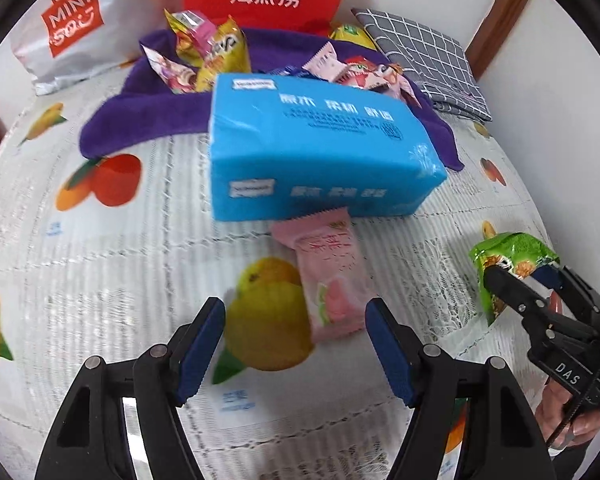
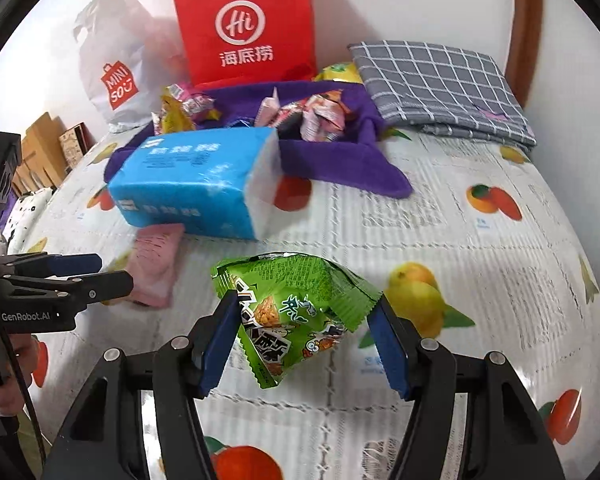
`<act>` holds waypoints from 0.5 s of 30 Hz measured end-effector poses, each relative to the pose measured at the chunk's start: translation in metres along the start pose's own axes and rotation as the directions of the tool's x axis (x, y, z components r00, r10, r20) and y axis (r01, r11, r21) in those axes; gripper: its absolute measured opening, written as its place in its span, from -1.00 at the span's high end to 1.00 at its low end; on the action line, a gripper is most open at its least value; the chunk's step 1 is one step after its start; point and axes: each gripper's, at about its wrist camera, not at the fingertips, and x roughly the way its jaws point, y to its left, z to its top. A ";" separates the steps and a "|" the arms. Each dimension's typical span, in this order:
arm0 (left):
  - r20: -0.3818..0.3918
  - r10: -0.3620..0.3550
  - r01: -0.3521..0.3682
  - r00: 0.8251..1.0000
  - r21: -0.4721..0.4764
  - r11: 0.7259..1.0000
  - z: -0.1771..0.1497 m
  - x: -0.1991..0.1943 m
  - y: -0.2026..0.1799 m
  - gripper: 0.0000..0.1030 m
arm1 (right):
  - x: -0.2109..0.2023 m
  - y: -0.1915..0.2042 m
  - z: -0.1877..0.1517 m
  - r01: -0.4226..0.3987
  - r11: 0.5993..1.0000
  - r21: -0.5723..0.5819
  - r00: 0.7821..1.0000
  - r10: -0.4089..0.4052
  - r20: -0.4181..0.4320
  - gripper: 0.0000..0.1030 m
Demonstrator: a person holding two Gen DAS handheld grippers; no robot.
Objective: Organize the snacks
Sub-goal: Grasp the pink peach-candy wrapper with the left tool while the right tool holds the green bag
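The left gripper (image 1: 296,344) has its jaws released, the pink snack packet (image 1: 332,276) lying on the desk between them, long axis running away toward the blue tissue pack (image 1: 316,148). The right gripper (image 2: 306,340) jaws grasp the green snack bag (image 2: 296,308).

— Covering the counter (image 2: 440,240): a white cloth printed with fruit. Against the wall, a red paper bag (image 2: 246,24) and a white plastic bag (image 2: 112,60).
— Blue tissue pack (image 2: 196,184) lying partly on a purple towel (image 2: 340,164). Folded grey checked cloth (image 2: 440,80) just beside the towel. Cardboard boxes (image 2: 40,148) far left.
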 end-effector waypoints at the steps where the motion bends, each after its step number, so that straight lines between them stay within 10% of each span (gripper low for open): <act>1: -0.005 -0.011 0.011 1.000 -0.006 1.000 -0.001 0.002 -0.001 -0.36 | 0.002 -0.003 -0.002 -0.001 1.000 0.006 1.000 0.001 -0.005 -0.23; 15: 0.010 0.051 -0.051 0.999 0.009 0.999 0.009 0.017 -0.018 -0.36 | 0.012 -0.027 -0.015 -0.007 0.998 0.068 1.000 0.008 -0.019 -0.23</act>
